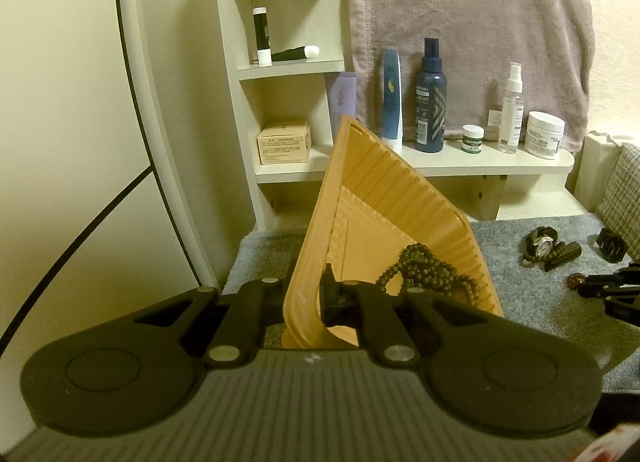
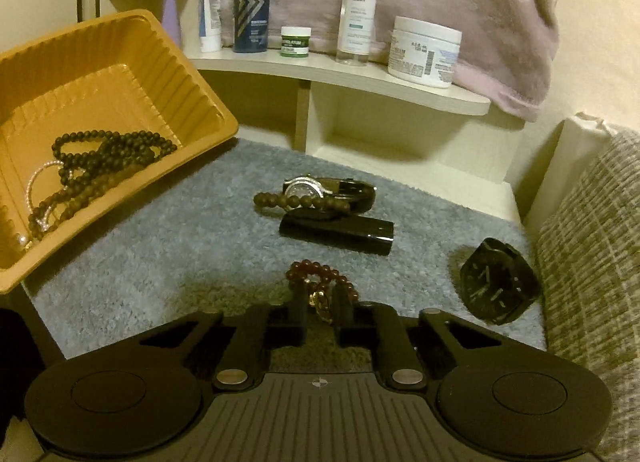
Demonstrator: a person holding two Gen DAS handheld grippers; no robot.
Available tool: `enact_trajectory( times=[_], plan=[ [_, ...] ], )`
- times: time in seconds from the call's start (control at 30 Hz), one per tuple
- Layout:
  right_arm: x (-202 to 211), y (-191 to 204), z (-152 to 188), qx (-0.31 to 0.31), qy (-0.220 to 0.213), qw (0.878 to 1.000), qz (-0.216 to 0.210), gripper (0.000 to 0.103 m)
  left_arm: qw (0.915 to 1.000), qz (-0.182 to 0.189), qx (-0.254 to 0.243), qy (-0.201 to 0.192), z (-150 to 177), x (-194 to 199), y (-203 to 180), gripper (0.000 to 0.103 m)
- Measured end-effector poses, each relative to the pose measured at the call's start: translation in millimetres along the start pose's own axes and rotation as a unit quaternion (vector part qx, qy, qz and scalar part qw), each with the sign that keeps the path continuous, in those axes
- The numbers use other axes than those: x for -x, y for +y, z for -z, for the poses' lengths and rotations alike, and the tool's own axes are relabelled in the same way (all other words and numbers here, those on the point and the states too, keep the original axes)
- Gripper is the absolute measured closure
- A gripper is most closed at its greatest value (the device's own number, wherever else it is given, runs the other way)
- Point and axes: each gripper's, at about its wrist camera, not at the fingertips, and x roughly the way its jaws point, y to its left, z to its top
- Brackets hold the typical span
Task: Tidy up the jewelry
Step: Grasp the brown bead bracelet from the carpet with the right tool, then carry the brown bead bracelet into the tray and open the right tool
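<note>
Right wrist view: right gripper (image 2: 320,304) fingers pinched on reddish bead bracelet (image 2: 320,276) lying on grey mat (image 2: 160,254); left gripper (image 1: 310,298) clamps orange tray (image 1: 360,190) rim, tilting it toward fingers, likely for drop-in.

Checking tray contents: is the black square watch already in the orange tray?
No, the black watch lies on the grey mat, outside the orange tray.

Each hand-held gripper, left (image 1: 304,302) and right (image 2: 320,314), is matte black: a ribbed grey-black body at the bottom of the frame, two round discs at its lower corners, silver rivets on the linkage arms, and stubby black fingers (image 2: 298,302).
</note>
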Motion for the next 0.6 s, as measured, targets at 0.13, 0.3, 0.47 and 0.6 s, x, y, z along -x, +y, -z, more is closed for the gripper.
enact_trajectory(
  times=[0.13, 0.3, 0.47, 0.6],
  plan=[
    [8.7, 3.0, 0.6, 0.013, -0.007, 1.0, 0.003, 0.091, 1.0, 0.001, 0.0, 0.0, -0.1, -0.4, 0.4, 0.096],
    [28.9, 4.0, -7.9, 0.017, -0.033, 0.999, 0.005, 0.091, 1.0, 0.001, 0.0, 0.0, -0.1, -0.4, 0.3, 0.096],
    [53.2, 6.3, -29.1, 0.029, -0.063, 0.998, -0.002, 0.091, 1.0, 0.001, 0.001, -0.001, -0.5, -0.5, 1.0, 0.096],
    [70.3, 9.4, -48.6, 0.029, -0.085, 0.996, -0.022, 0.091, 1.0, 0.002, 0.002, -0.001, -1.2, -0.3, 1.1, 0.096]
  ],
)
